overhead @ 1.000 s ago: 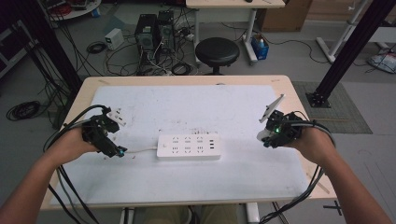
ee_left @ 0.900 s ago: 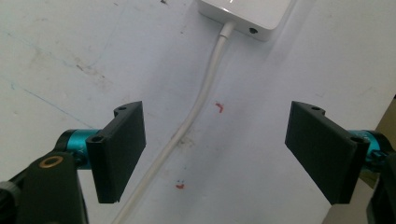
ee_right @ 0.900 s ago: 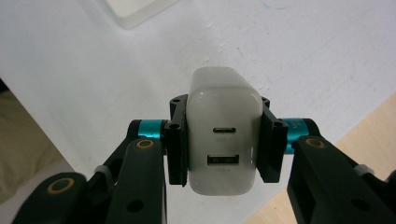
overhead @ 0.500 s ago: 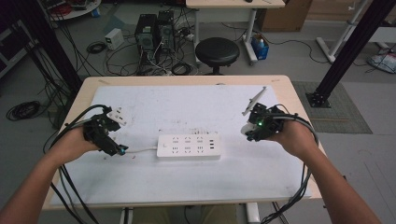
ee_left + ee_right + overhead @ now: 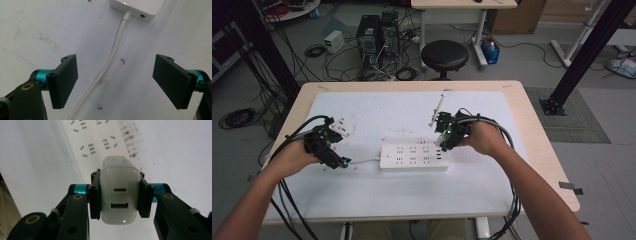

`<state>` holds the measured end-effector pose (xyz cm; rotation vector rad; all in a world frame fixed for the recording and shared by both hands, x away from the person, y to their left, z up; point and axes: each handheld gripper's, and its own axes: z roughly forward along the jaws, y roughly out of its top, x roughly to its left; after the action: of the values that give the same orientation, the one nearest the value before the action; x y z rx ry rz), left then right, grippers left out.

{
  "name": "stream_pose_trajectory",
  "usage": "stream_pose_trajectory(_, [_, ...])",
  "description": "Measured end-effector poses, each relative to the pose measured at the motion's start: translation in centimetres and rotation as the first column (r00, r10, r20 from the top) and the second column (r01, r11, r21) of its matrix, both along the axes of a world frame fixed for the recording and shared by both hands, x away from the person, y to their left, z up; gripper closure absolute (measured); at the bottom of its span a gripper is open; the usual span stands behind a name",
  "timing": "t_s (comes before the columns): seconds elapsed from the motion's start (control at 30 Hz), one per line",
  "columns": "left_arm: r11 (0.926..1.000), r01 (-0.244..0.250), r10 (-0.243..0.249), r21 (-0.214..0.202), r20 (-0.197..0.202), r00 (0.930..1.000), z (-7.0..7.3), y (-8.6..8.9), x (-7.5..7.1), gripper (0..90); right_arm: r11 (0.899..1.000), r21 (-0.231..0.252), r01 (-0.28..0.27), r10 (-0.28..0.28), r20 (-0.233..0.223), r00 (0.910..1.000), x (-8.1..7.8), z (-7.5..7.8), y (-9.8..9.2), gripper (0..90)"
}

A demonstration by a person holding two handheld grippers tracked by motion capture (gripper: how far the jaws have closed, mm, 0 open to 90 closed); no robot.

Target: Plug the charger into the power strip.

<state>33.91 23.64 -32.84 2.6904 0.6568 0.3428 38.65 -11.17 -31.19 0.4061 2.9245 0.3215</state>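
Charger point(image 5: 119, 195): white, clamped in my right gripper point(image 5: 443, 134), now moved from the table's 3 o'clock edge to over the power strip point(image 5: 413, 156). Left gripper point(image 5: 333, 159), 9 o'clock: unmoved, jaws open astride the cord point(image 5: 110, 62).

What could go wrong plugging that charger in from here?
1. The right claw clamps the white charger by its sides only; insertion force could make it slip or tilt.
2. The power strip lies loose; the open left claw straddles its cord without gripping, so the strip may slide.
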Motion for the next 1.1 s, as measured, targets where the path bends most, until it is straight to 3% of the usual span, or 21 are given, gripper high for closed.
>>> stream_pose_trajectory(0.07, [1.0, 0.0, 0.0, -0.002, 0.0, 1.0, -0.2, 0.1, -0.3, 20.3, 0.999, -0.004, -0.042, 0.042, -0.008, 0.9991, 0.6, -0.7, 1.1, 61.9])
stream_pose_trajectory(0.13, [0.9999, -0.009, 0.009, -0.014, -0.001, 1.0, -0.4, 0.1, -0.5, 20.3, 0.999, -0.018, -0.039, 0.039, -0.022, 0.999, 0.7, -0.9, 1.7, 61.9])
stream_pose_trajectory(0.2, [1.0, 0.006, -0.006, -0.001, 0.0, 1.0, -0.5, 0.2, -0.7, 20.3, 0.997, -0.032, -0.074, 0.073, -0.037, 0.9966, 1.4, -1.8, 3.0, 61.9])
stream_pose_trajectory(0.27, [0.9998, -0.007, 0.007, -0.016, -0.003, 1.0, -0.9, 0.2, -0.8, 20.3, 0.995, -0.041, -0.089, 0.086, -0.053, 0.9949, 1.6, -2.2, 3.6, 61.9])
stream_pose_trajectory(0.3, [1.0, 0.004, -0.004, 0.004, -0.004, 1.0, -0.8, 0.3, -0.6, 20.3, 0.993, -0.052, -0.103, 0.1, -0.055, 0.9935, 1.8, -2.5, 4.0, 61.9])
stream_pose_trajectory(0.57, [0.9995, -0.013, 0.013, -0.028, -0.002, 0.9999, -1.1, 0.1, -0.4, 20.3, 0.983, -0.106, -0.149, 0.145, -0.052, 0.9881, 2.3, -3.5, 4.7, 61.9])
stream_pose_trajectory(0.73, [0.9999, -0.002, 0.002, -0.013, -0.003, 1.0, -1.0, 0.4, -0.3, 20.3, 0.981, -0.102, -0.162, 0.158, -0.054, 0.986, 2.5, -3.7, 5.1, 61.9])
stream_pose_trajectory(0.9, [0.9997, -0.011, 0.011, -0.02, -0.002, 0.9999, -1.1, 0.6, -0.4, 20.3, 0.961, -0.141, -0.237, 0.23, -0.061, 0.9712, 2.3, -4.0, 5.6, 61.9])
stream_pose_trajectory(0.97, [0.9995, -0.011, 0.011, -0.029, 0.0, 0.9999, -1.1, 0.6, -0.4, 20.3, 0.945, -0.15, -0.29, 0.285, -0.05, 0.9571, 2.3, -4.1, 5.7, 61.9])
stream_pose_trajectory(1.0, [0.9993, -0.01, 0.01, -0.035, 0.001, 0.9999, -1.1, 0.6, -0.4, 20.3, 0.932, -0.156, -0.328, 0.325, -0.042, 0.9447, 2.1, -4.1, 5.8, 61.9])
stream_pose_trajectory(1.03, [0.9994, -0.008, 0.008, -0.033, -0.001, 1.0, -1.2, 0.6, -0.4, 20.3, 0.928, -0.157, -0.337, 0.335, -0.043, 0.9414, 2.2, -4.1, 5.8, 61.9])
stream_pose_trajectory(1.1, [0.9995, -0.007, 0.007, -0.03, -0.004, 1.0, -1.3, 0.5, -0.5, 20.3, 0.953, -0.148, -0.265, 0.255, -0.082, 0.9635, 2.7, -4.1, 6.0, 61.9])
